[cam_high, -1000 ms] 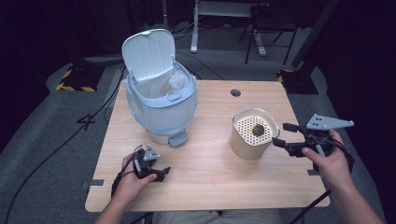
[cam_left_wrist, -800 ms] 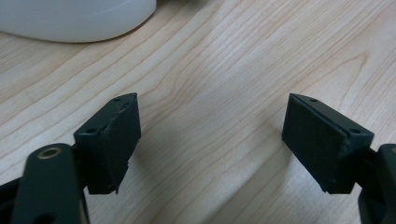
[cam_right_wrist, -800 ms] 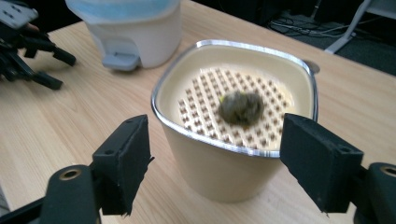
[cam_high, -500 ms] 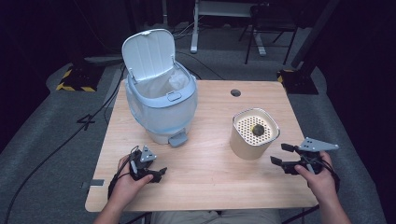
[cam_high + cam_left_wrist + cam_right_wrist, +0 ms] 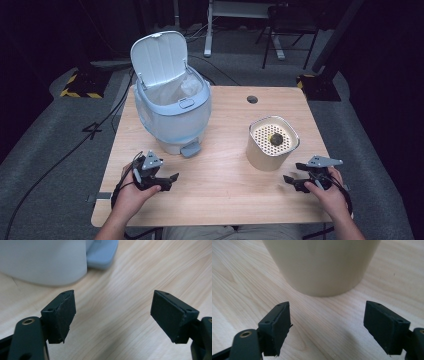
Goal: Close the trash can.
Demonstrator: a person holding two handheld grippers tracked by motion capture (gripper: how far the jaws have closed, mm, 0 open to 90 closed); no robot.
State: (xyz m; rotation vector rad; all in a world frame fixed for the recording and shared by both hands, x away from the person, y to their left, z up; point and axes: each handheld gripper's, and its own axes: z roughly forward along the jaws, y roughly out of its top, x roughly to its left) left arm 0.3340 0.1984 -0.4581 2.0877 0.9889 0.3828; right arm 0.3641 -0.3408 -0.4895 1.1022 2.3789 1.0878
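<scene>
A light-blue pedal bin stands at the table's back left with its lid up and a white liner inside. Its foot pedal faces the front. A beige container with a perforated insert stands at the right, and a small dark lump lies on that insert. My left gripper rests low near the front left, open and holding nothing; the left gripper view shows it aimed at the bin's base and pedal. My right gripper is open just right of the container, which faces it close up.
The wooden table has a cable hole at its back edge. Black cables trail from both grippers off the front edge. Dark floor, a chair and a desk frame lie beyond the table.
My right gripper has come down and back toward the front edge, from beside the container's rim to near the tabletop. My left gripper has shifted only slightly.
</scene>
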